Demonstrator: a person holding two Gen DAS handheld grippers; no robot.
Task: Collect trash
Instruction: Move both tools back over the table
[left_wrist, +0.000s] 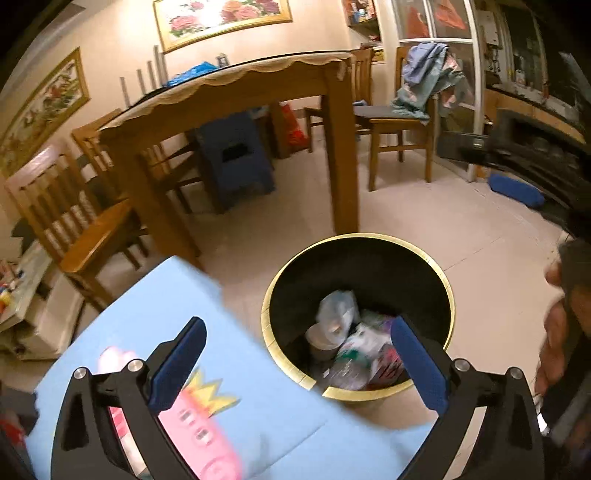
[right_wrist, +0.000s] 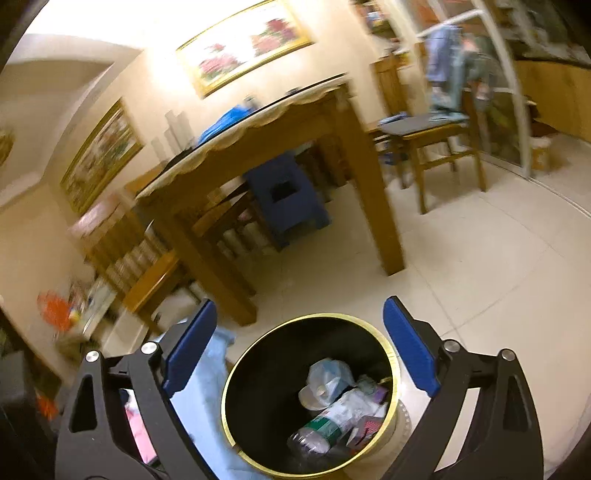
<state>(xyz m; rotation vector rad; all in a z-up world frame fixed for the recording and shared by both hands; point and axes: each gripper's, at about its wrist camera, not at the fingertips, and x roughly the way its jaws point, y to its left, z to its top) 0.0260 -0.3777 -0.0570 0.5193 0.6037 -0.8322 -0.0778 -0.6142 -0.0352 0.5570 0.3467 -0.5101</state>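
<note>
A black trash bin with a gold rim (left_wrist: 448, 291) stands on the tiled floor; it also shows in the right wrist view (right_wrist: 236, 363). Inside lie a clear plastic bottle (right_wrist: 317, 430), a white bag (left_wrist: 338, 310), a cup and wrappers. My left gripper (left_wrist: 299, 363) is open and empty, above the bin's near left edge. My right gripper (right_wrist: 300, 347) is open and empty, directly above the bin. A hand (left_wrist: 557, 332) holding the right gripper shows at the right edge of the left wrist view.
A light blue cloth with a pink cartoon print (left_wrist: 177, 317) covers a low surface left of the bin. A wooden dining table (left_wrist: 229, 96) with chairs (left_wrist: 399, 122) stands behind, a blue stool (left_wrist: 236, 158) under it. A blue slipper (left_wrist: 515, 190) lies on the floor at right.
</note>
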